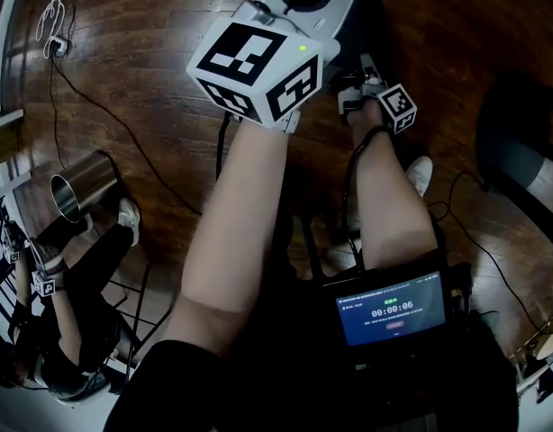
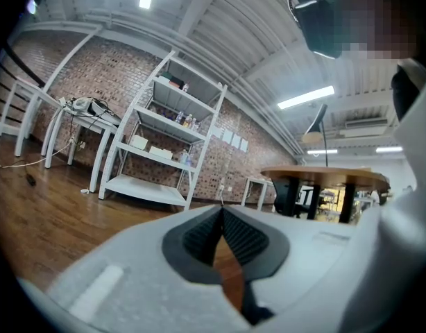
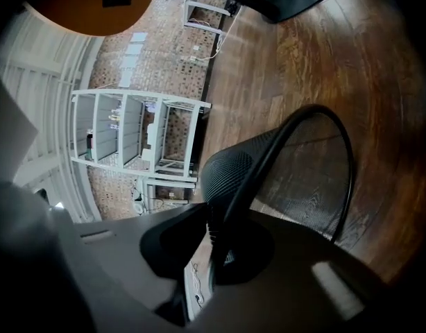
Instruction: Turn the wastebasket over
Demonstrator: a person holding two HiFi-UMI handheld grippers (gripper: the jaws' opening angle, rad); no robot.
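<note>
Claws: right claw (image 3: 211, 240) is clamped on the thin black rim of the wastebasket (image 3: 230, 166); left claw (image 2: 221, 215) is closed tip to tip, with nothing in it.
Wastebasket: black mesh, on the wooden floor (image 3: 352, 61) just ahead of the right claw, rim towards it; boards show through the mesh.
Around: white shelf rack (image 2: 164, 144) and round table (image 2: 324, 177) stand ahead of the left claw; a dark chair (image 1: 520, 151) is at the floor's right edge; cables (image 1: 105, 106) trail over its left part; another person (image 1: 69, 322) is at the lower left beside a metal can (image 1: 83, 190).
Room: floor boards stretch on past the wastebasket.
Arms: left forearm (image 1: 240, 232) and right forearm (image 1: 389, 196) reach forward side by side. The left claw is level and the right one dipped. A screen (image 1: 391, 309) sits below the right forearm.
</note>
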